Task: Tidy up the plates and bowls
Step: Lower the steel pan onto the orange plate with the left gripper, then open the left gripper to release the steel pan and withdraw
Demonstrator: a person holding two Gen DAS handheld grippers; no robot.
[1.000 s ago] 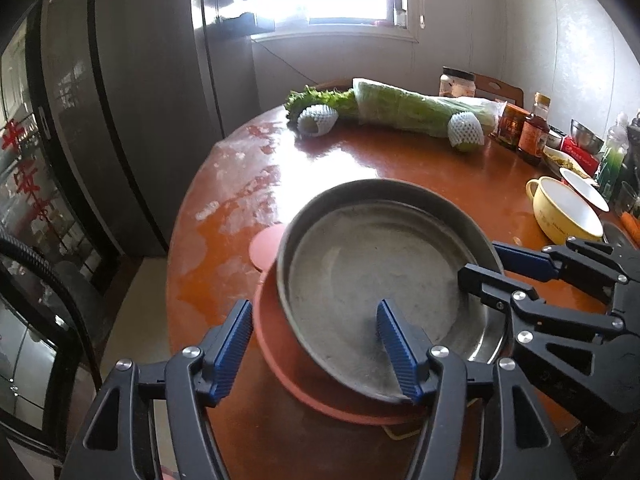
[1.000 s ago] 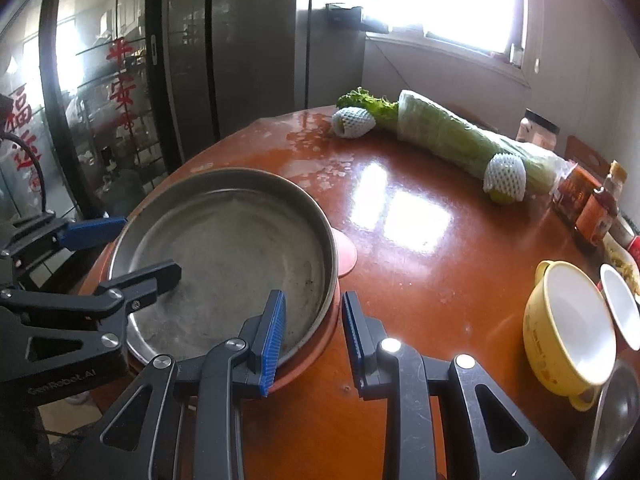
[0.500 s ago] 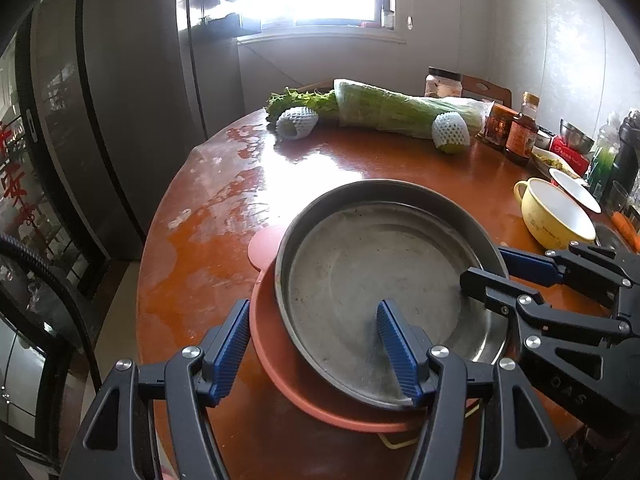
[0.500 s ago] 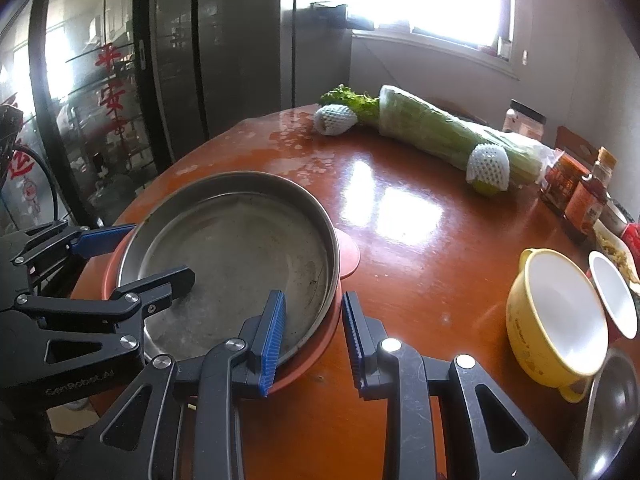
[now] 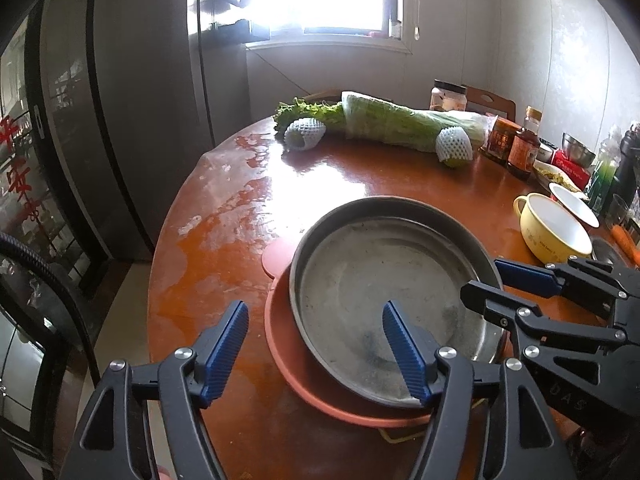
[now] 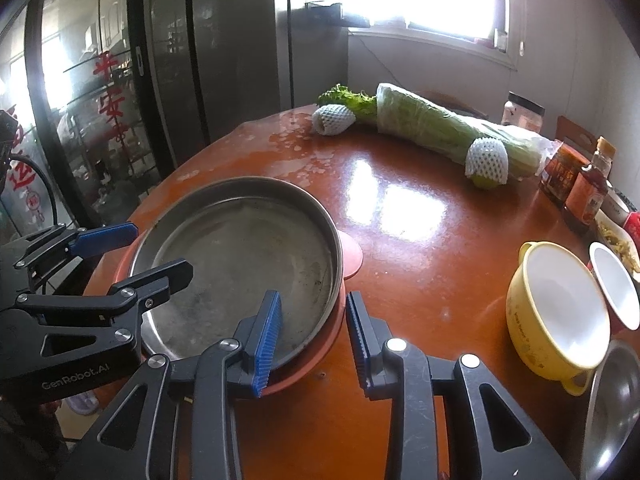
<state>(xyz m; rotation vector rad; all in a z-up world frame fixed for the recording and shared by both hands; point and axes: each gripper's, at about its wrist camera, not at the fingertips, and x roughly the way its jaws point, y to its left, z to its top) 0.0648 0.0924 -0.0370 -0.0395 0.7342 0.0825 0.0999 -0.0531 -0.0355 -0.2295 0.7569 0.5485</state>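
On the counter (image 6: 400, 240) there is one metal pan (image 6: 240, 256), sitting on one reddish plate (image 6: 336, 320). Toward the right edge stand one yellow bowl (image 6: 556, 312), one white bowl (image 6: 616, 288) and one steel bowl (image 6: 612, 408) at the near right corner. Along the far edge lie two fruits in white foam nets (image 6: 332, 120) (image 6: 486, 160) and one wrapped bundle of greens (image 6: 432, 128). Two brown sauce bottles (image 6: 588, 196) (image 6: 560, 172) and one lidded jar (image 6: 522, 116) stand at the far right. Two pairs of tongs (image 6: 312, 340) (image 5: 316, 348) are in view.
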